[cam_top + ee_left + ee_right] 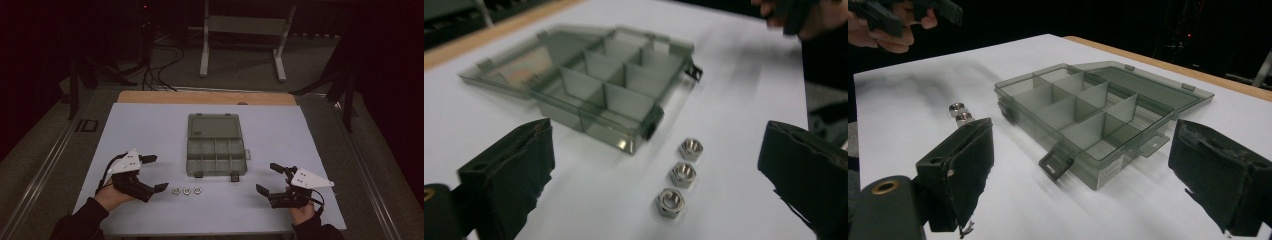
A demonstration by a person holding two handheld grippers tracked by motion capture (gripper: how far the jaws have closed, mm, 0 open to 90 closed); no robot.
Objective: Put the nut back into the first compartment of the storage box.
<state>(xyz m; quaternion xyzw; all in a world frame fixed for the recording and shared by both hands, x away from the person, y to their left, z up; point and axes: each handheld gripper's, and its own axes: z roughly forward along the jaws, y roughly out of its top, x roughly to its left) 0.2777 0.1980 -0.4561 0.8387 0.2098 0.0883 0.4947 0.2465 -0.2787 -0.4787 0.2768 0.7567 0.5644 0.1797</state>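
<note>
Three nuts [186,191] in a row just right of the wide-open left gripper [153,173], open organizer box [216,145] behind them, right gripper [267,178] also open, well apart.

Take the open organizer box [216,145] at the middle of the white worktop [280,125] as your landmark: its lid lies flat on the far side, and its divided compartments sit on the side nearer you. Just in front of its near edge, a little to the left, three metal nuts [186,191] lie in a short row. Your left claw [152,173] hangs to the box's near left, jaws spread wide apart, close beside the nuts. Your right claw [267,178] hangs to the box's near right, jaws likewise spread, gripping nothing.
</note>
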